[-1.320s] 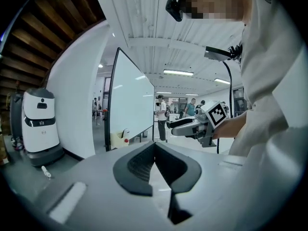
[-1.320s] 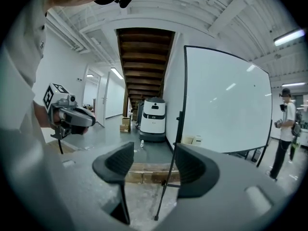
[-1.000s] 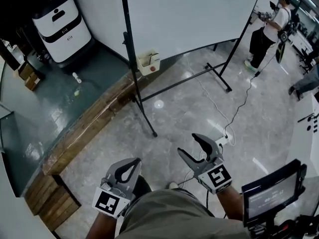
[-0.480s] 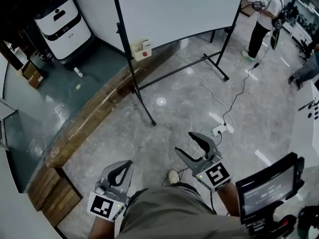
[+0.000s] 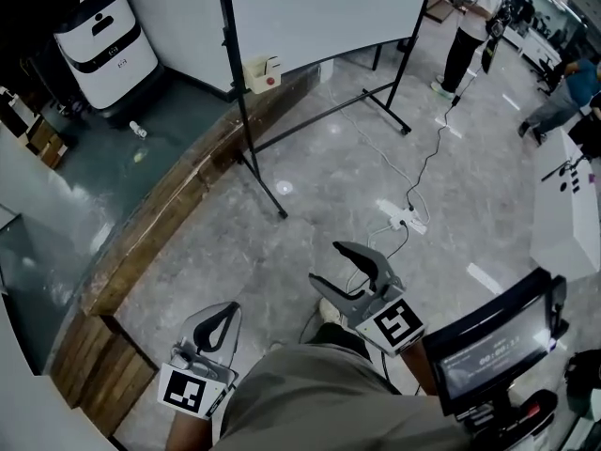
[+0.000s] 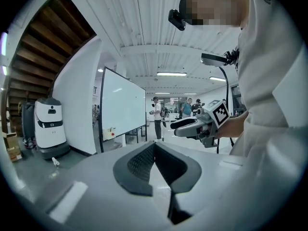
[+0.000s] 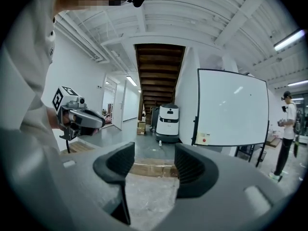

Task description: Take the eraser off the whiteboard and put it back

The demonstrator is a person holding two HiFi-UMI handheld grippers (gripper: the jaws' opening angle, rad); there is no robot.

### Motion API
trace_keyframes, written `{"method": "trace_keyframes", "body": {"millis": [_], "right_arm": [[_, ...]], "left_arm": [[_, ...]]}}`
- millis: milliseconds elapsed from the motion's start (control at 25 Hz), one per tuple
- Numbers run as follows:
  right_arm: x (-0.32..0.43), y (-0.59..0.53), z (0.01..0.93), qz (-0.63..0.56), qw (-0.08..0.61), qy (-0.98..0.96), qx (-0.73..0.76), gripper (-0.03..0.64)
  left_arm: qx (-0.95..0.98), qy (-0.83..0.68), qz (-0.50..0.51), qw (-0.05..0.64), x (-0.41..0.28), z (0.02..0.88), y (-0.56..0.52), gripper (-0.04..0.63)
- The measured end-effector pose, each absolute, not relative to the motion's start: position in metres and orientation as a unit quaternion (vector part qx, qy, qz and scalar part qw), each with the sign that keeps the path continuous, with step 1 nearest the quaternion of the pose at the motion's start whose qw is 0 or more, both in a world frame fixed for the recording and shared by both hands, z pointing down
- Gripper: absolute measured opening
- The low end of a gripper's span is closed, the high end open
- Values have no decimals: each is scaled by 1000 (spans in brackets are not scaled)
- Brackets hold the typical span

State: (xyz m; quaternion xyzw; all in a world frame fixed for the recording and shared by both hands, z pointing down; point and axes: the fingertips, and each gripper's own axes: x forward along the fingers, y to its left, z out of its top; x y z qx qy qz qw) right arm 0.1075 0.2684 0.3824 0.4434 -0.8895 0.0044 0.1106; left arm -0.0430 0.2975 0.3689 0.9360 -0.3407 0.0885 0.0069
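The whiteboard (image 5: 319, 7) stands on its black frame at the far side of the floor. A small cream box with a red dot (image 5: 260, 73) hangs on its left post; I cannot tell whether it is the eraser. The box also shows in the left gripper view (image 6: 109, 133) and the right gripper view (image 7: 204, 138). My left gripper (image 5: 228, 306) is low at the left, shut and empty, its pads meeting at the tip (image 6: 154, 146). My right gripper (image 5: 327, 262) is open with nothing between its fingers (image 7: 154, 160). Both are far from the board.
A white service robot (image 5: 103, 36) stands left of the board behind a wooden step (image 5: 178, 205). A power strip with its cable (image 5: 402, 216) lies on the floor. A person (image 5: 470, 17) stands at the far right. A screen on a stand (image 5: 488, 346) is close at my right.
The whiteboard and its frame have slid up the head view and look smaller. Both grippers have moved away from it together, sinking slightly in the picture. The jaws look unchanged.
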Motion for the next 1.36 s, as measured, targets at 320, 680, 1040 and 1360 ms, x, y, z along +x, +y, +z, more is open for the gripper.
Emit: {"method": "trace_keyframes", "body": {"millis": [320, 680, 1040, 1360], "right_arm": [[73, 287, 371, 11, 115, -890, 442, 264], [56, 336, 363, -1, 136, -877, 461, 235], [151, 362, 357, 5, 129, -866, 482, 233], [353, 418, 358, 1, 131, -840, 526, 232]], "left_arm": [[939, -331, 92, 26, -71, 370, 309, 8], [947, -306, 86, 35, -87, 379, 334, 8], [942, -320, 102, 23, -19, 378, 338, 8], [956, -277, 95, 23, 191, 375, 371, 8]]}}
